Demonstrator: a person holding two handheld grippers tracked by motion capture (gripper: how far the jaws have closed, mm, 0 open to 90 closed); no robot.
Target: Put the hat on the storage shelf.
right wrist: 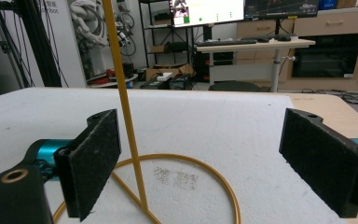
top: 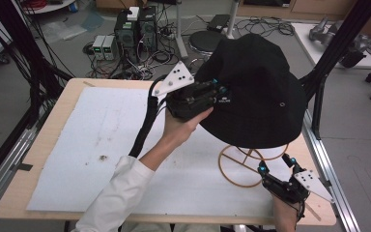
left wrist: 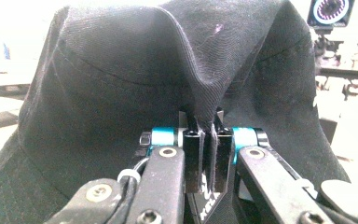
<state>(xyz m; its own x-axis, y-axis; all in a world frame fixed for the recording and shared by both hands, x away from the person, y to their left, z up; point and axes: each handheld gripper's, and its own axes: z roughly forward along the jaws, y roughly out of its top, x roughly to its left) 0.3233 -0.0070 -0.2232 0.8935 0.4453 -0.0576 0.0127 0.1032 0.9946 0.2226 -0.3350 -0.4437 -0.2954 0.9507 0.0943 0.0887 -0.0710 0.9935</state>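
A white mat [top: 101,145] is covering most of a light wooden table [top: 38,130], which is standing on a grey floor among black frame posts. Computer boxes and tangled cables are lying on the floor beyond the far edge; in the right gripper view a desk with 2 monitors is standing further back.

The black bucket hat [top: 256,96] is sitting over the top of a yellow wire stand [top: 244,166] at the right side of the mat. The left gripper [top: 212,92] is pinching a fold of the hat's fabric, its jaws closed tight on the cloth [left wrist: 209,93]. The right gripper [top: 276,165] is resting low at the near right corner, jaws spread wide and holding nothing, with the stand's upright rod [right wrist: 123,102] and base ring between them.
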